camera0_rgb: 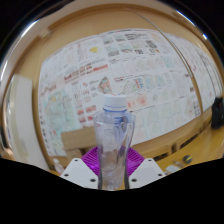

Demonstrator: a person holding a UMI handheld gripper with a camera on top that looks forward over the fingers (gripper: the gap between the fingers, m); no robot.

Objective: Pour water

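A clear plastic bottle [113,140] with a white cap stands upright, apparently clamped between the gripper [112,172] fingers' purple pads [93,158]. Behind it hangs a wall of printed posters [120,75].

The gripper [113,168] shows two pale, whitish fingers [74,170] with angled, blocky ends. Each finger carries a purple pad [93,158] on its inner face, ridged in fine horizontal lines. No cables, screws or markings can be made out.
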